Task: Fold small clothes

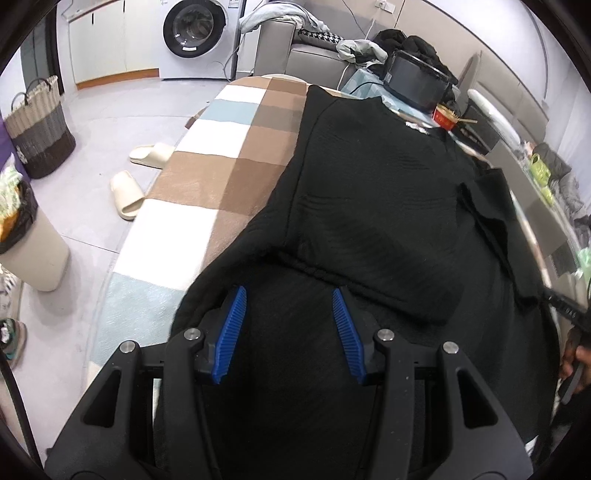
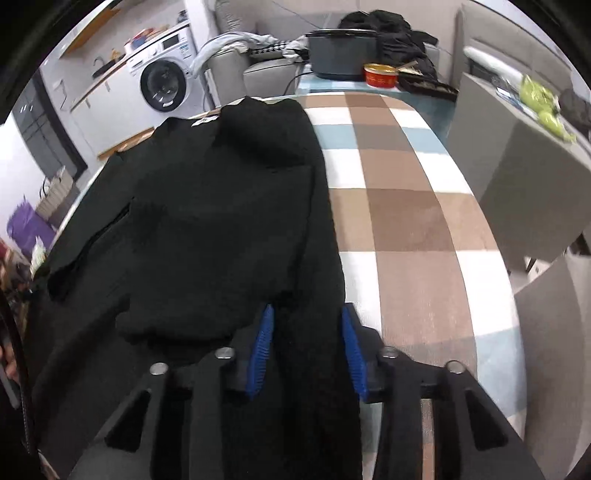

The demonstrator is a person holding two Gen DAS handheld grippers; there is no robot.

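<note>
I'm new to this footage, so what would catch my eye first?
A black garment sprawls across the checked blanket, partly folded over itself. Blue-padded claws fill the foreground: the left claw and right claw both over its near edge. A washing machine stands behind.

The left tool point(image 1: 288, 295) pointed steeply down with its blue pads point(image 1: 233, 332) standing apart, clamping nothing. The right tool point(image 2: 308, 314) was tilted down likewise, its pads point(image 2: 263, 347) set somewhat closer yet parted.
</note>
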